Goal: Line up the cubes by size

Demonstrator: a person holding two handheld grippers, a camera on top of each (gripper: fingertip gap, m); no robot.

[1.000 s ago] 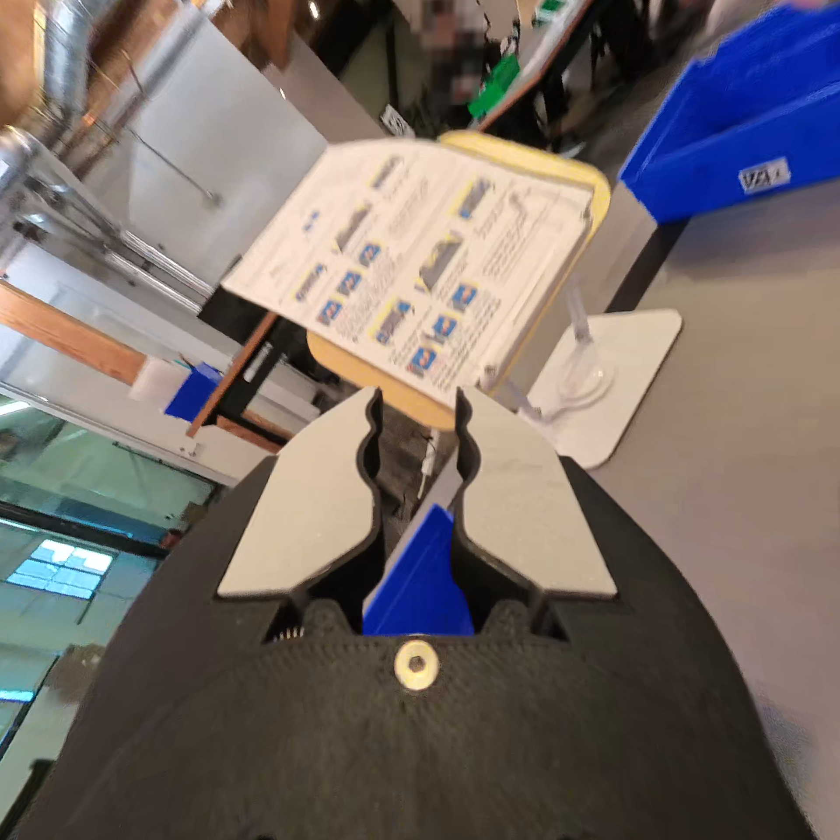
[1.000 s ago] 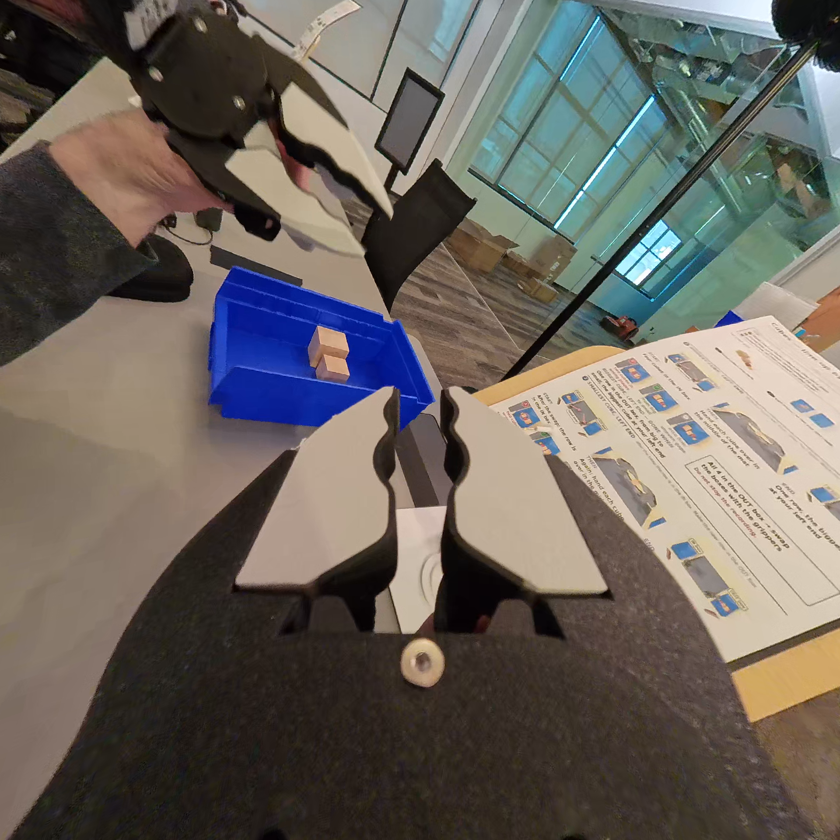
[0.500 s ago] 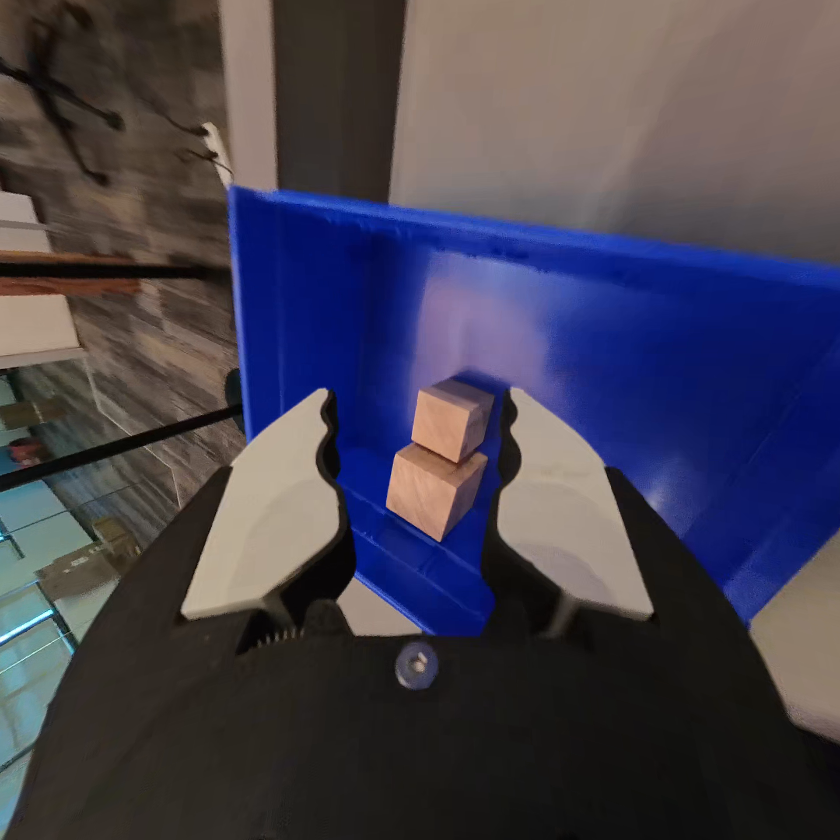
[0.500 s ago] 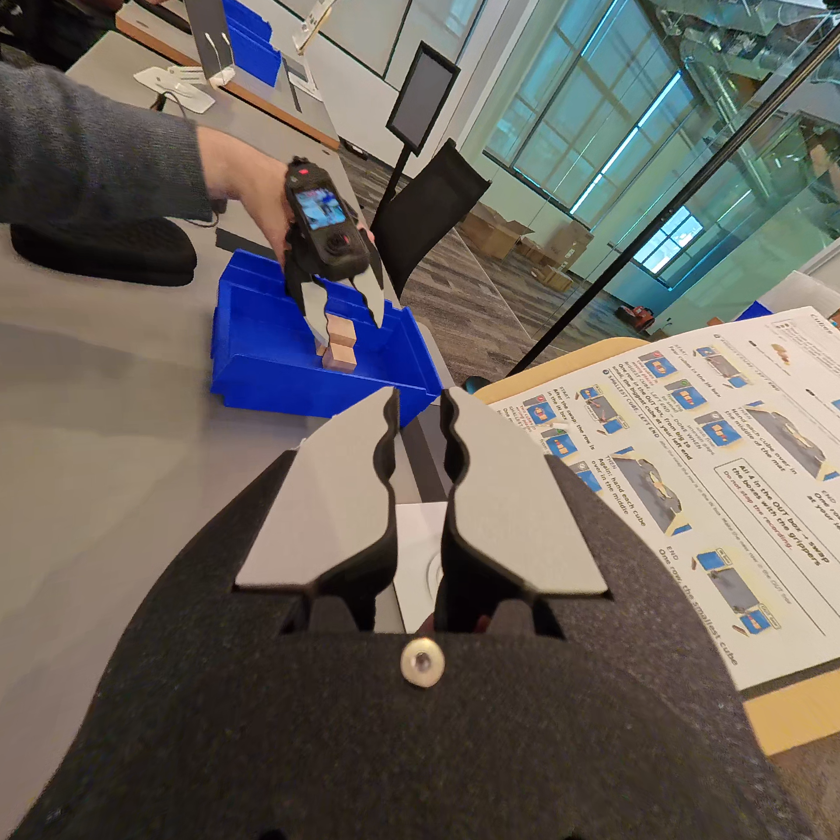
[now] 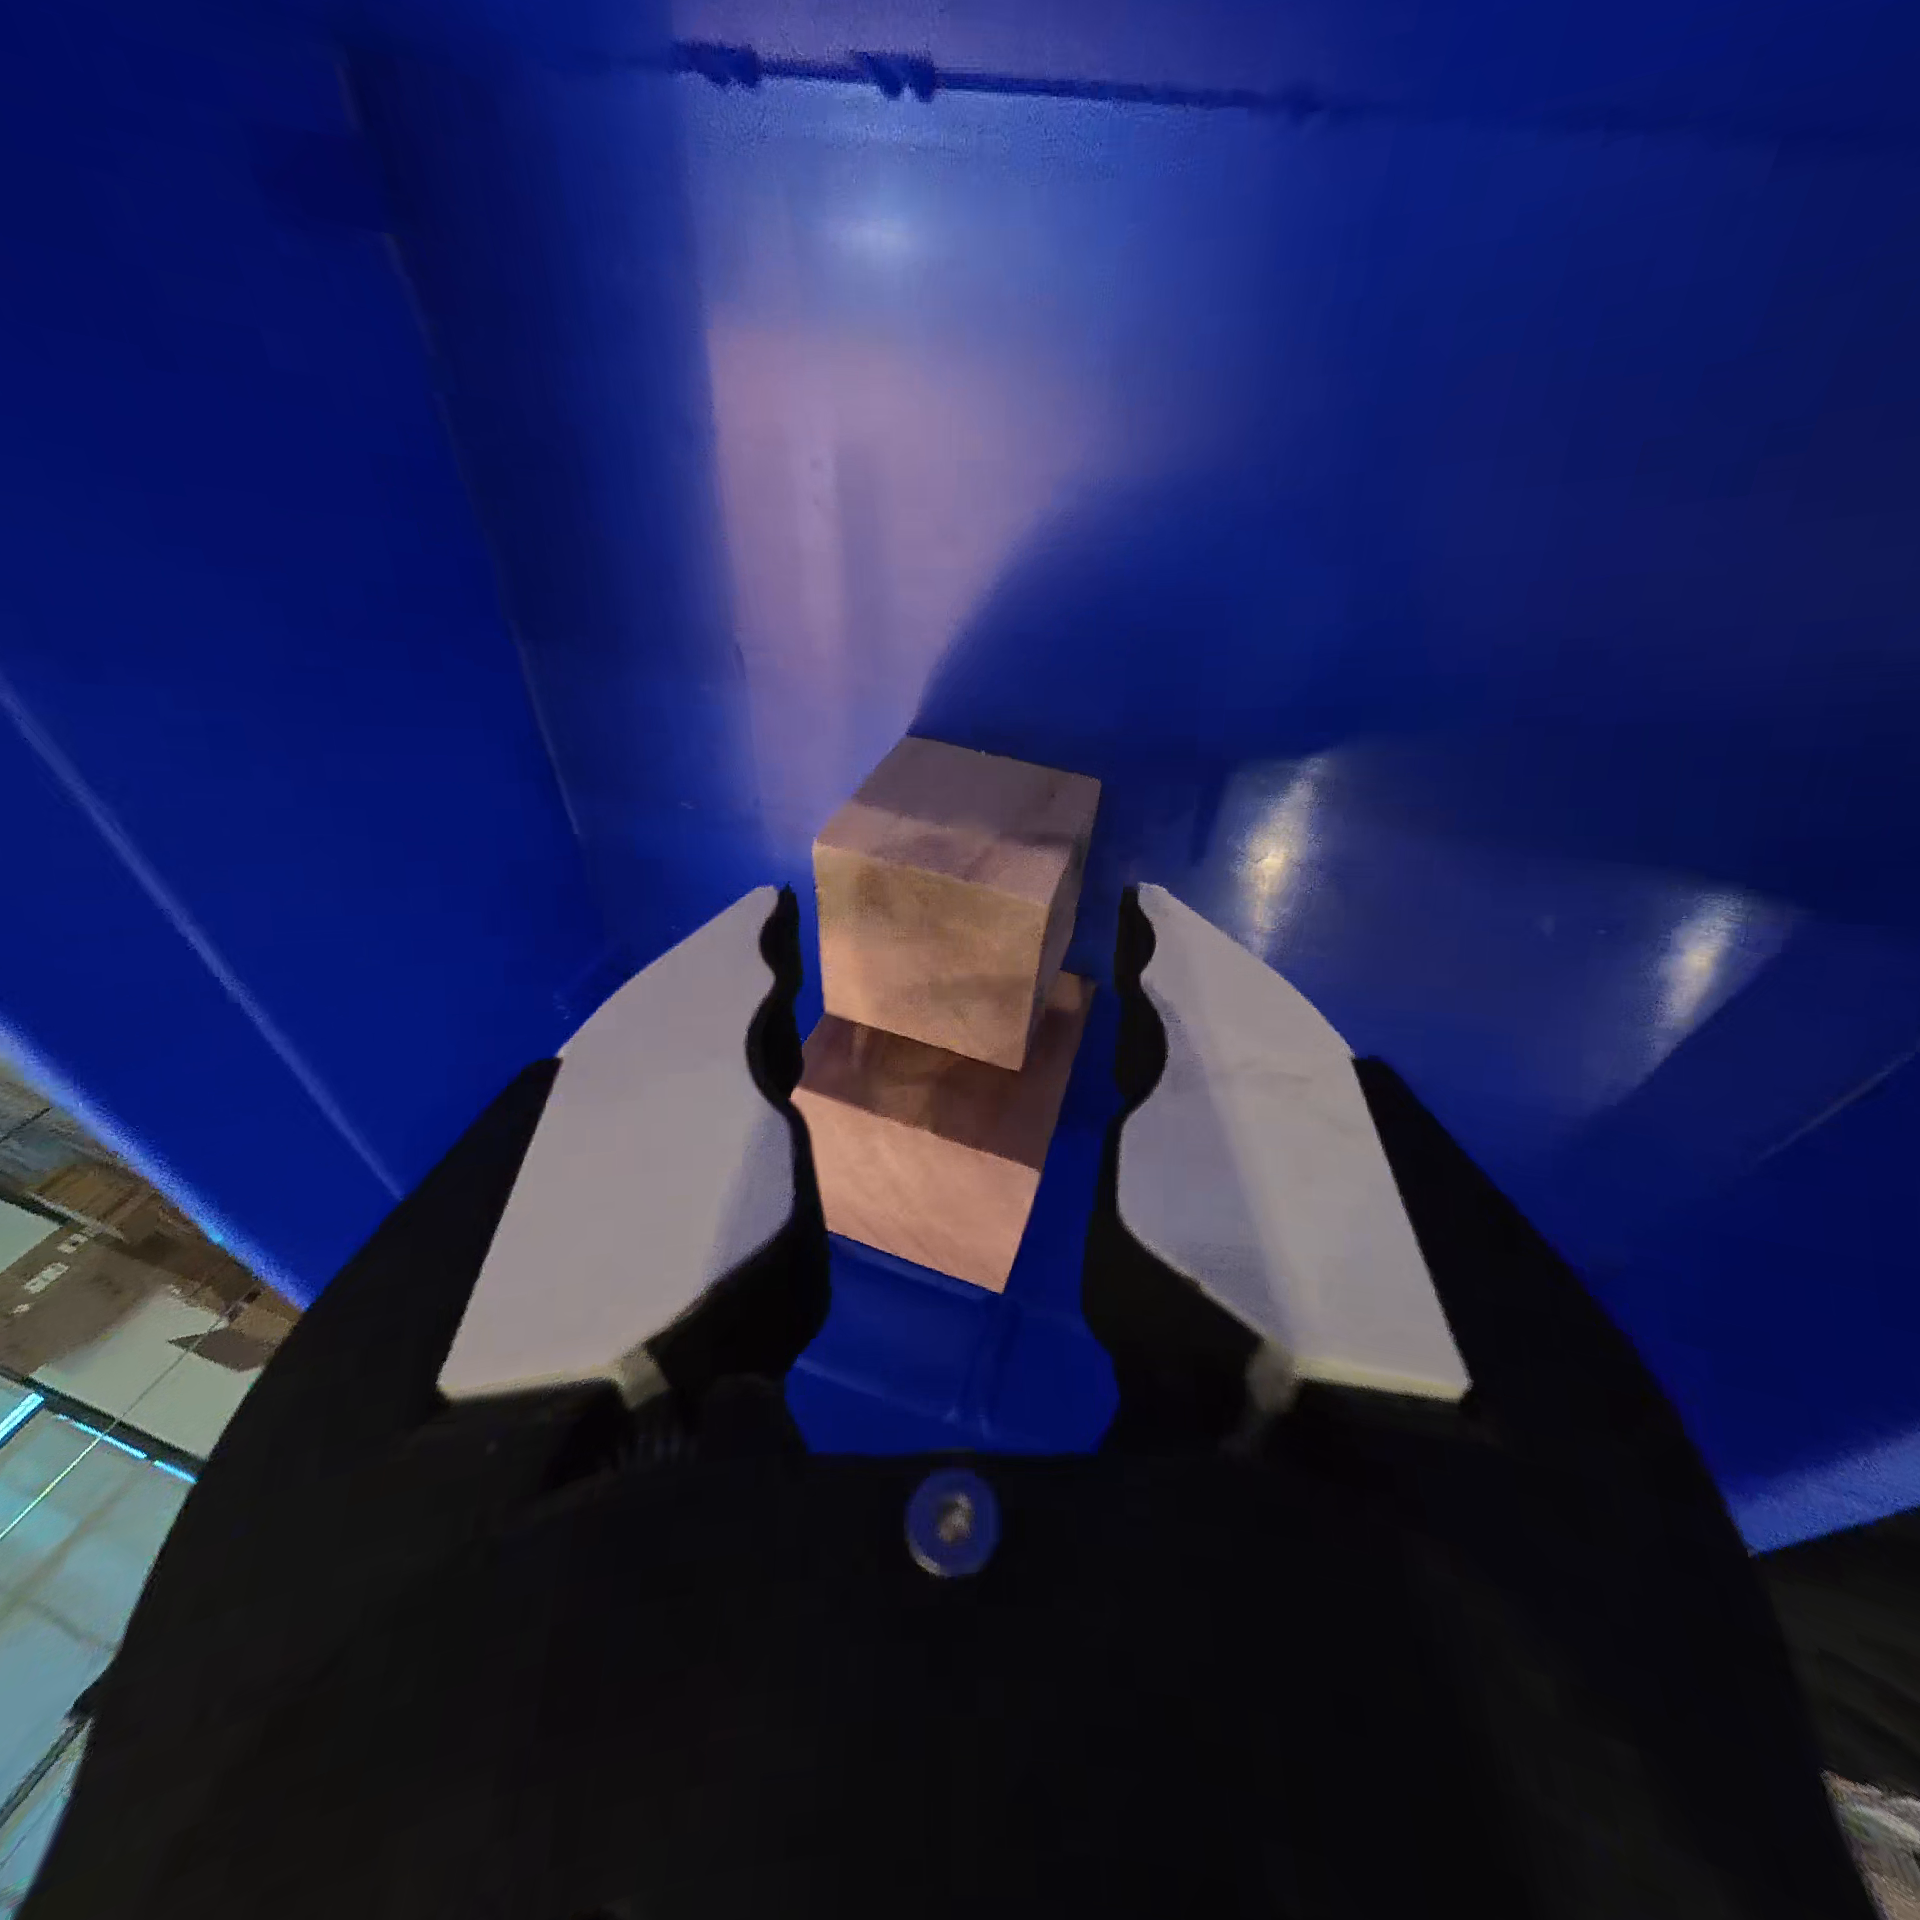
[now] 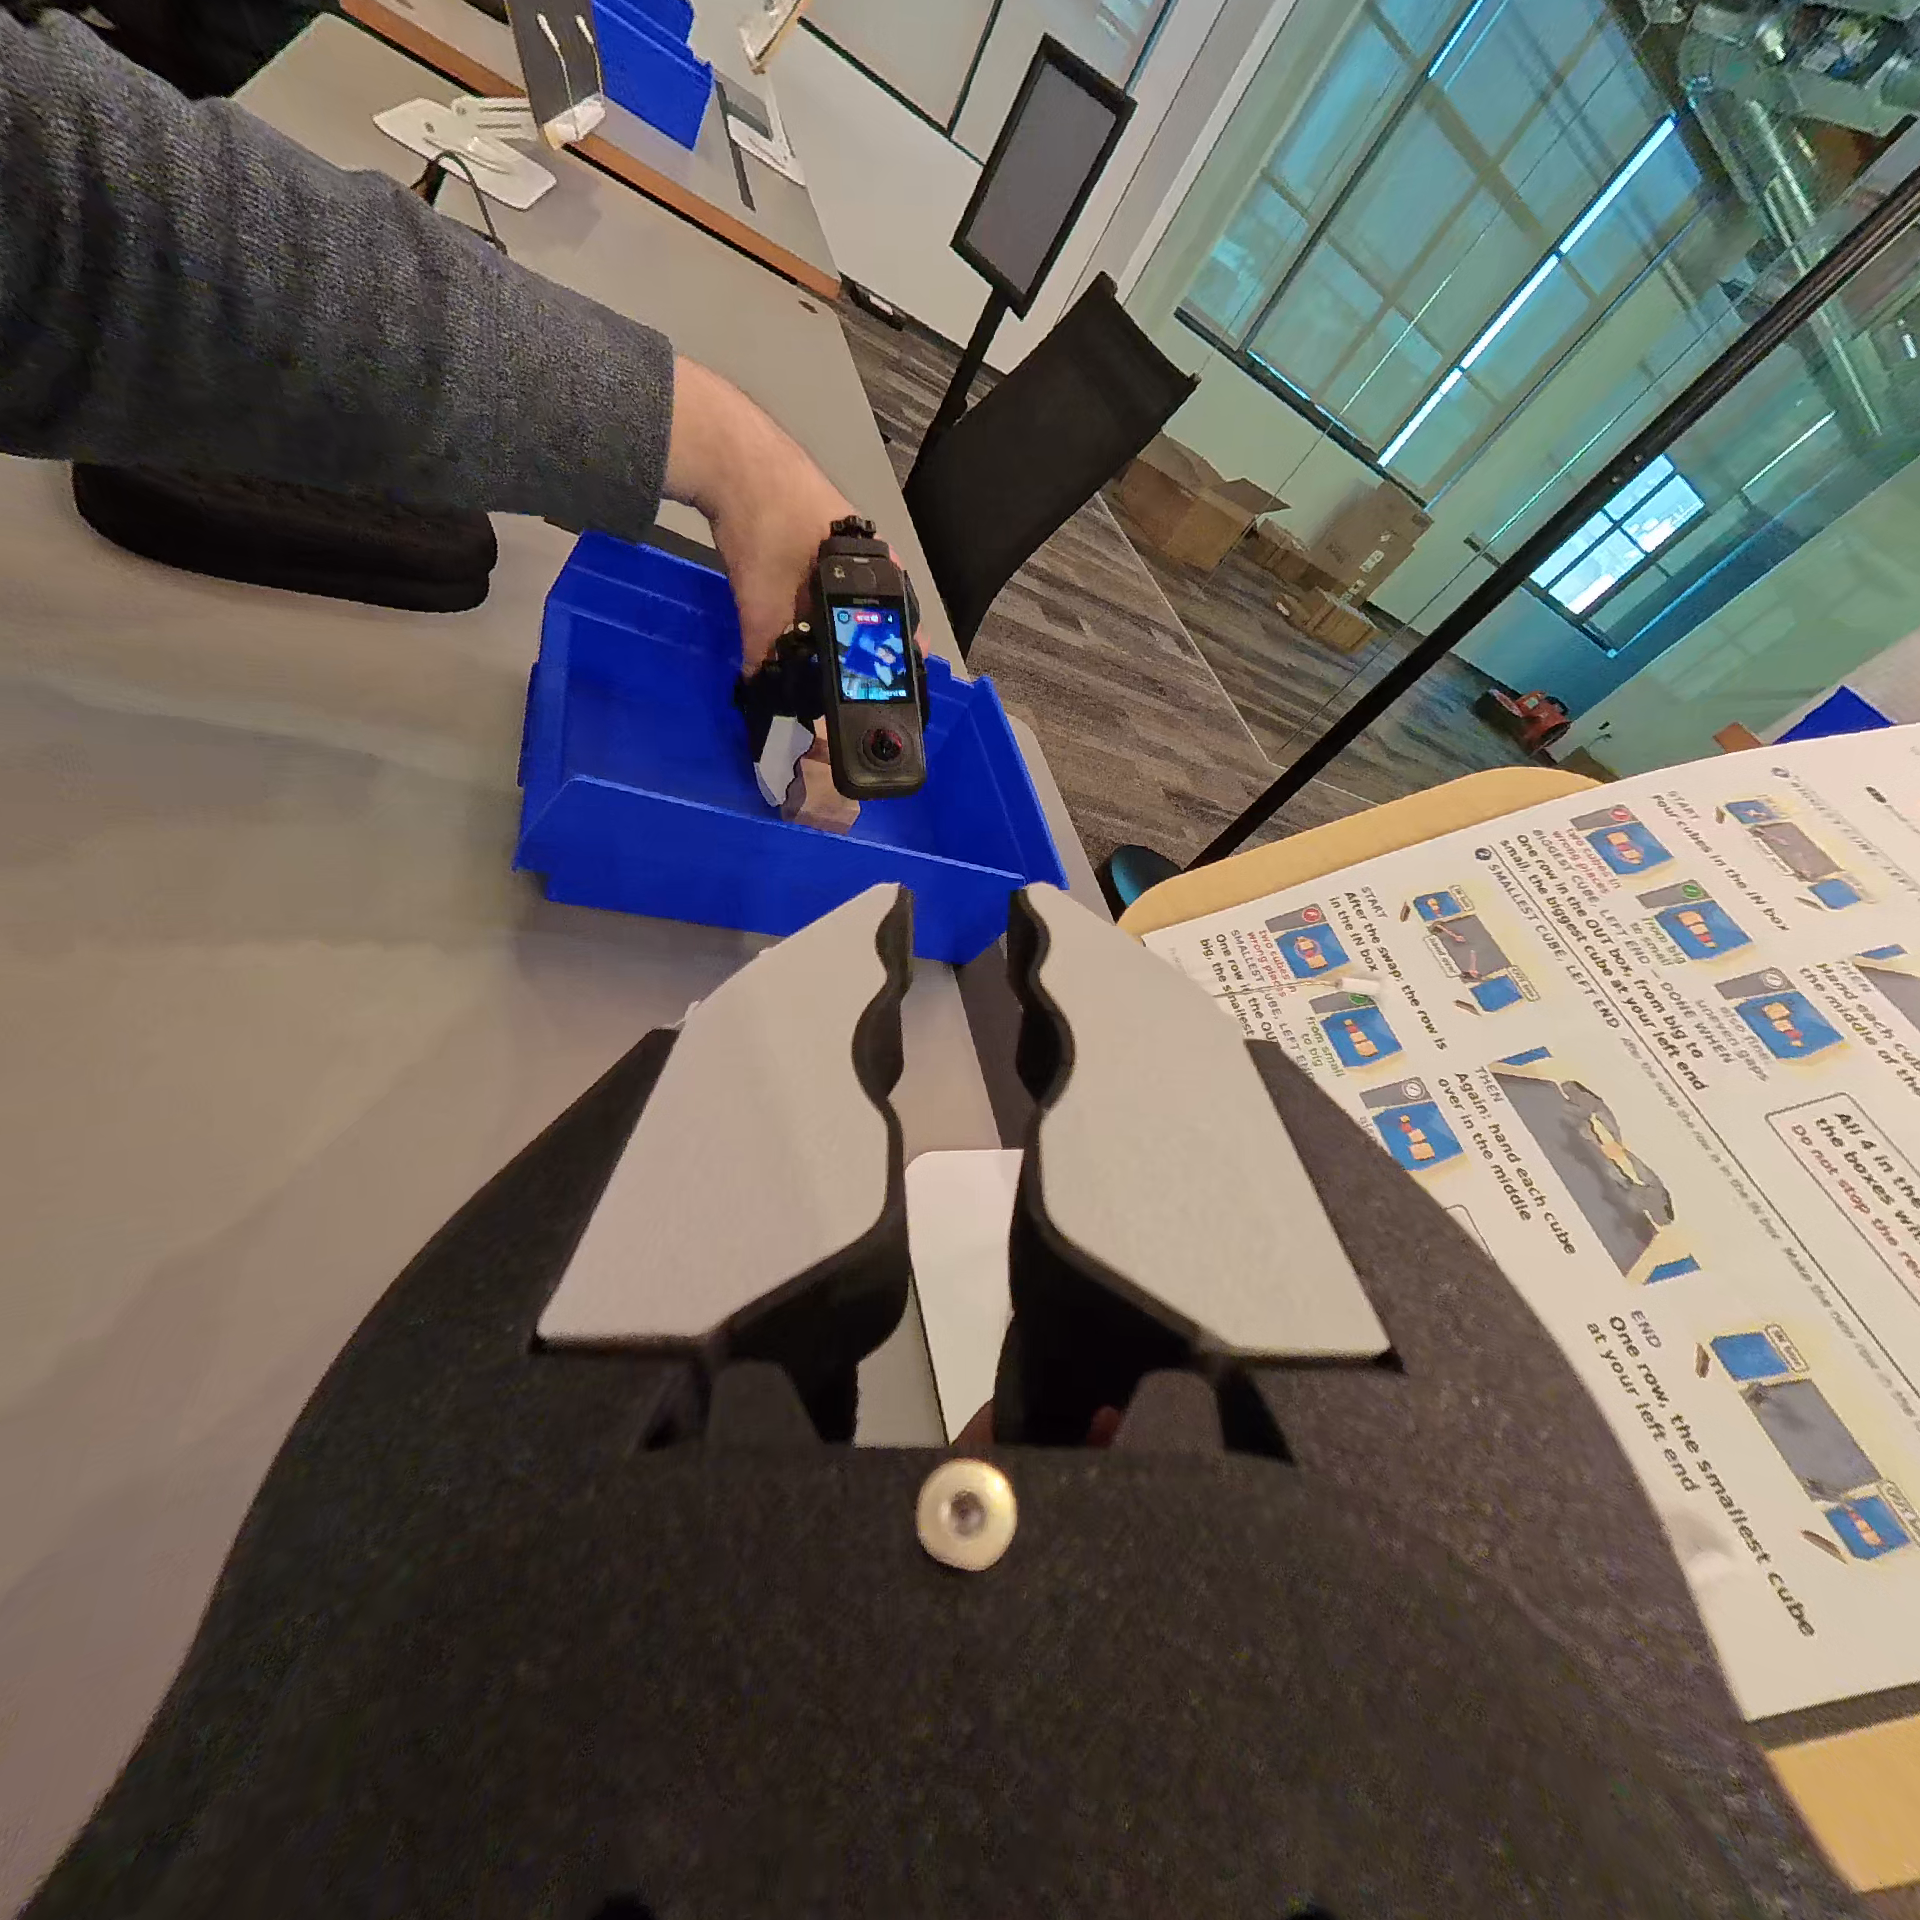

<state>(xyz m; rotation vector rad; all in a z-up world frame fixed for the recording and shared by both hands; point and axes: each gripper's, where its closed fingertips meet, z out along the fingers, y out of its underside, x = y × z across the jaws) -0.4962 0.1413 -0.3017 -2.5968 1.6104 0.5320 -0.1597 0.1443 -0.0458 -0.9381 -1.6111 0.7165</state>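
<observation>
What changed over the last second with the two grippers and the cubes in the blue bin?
The left gripper swung from facing the instruction sheet down into the blue bin; its open fingers now flank the nearer wooden cube, gaps showing on both sides, nothing held. Both cubes, including the farther cube, stayed put. The right gripper stayed above the table, slightly parted and empty.

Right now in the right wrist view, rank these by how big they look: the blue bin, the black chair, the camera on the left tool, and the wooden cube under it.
1. Blue bin and black chair: look alike; the chair stands farther off, so unranked.
2. Camera.
3. Wooden cube, mostly hidden.
</observation>
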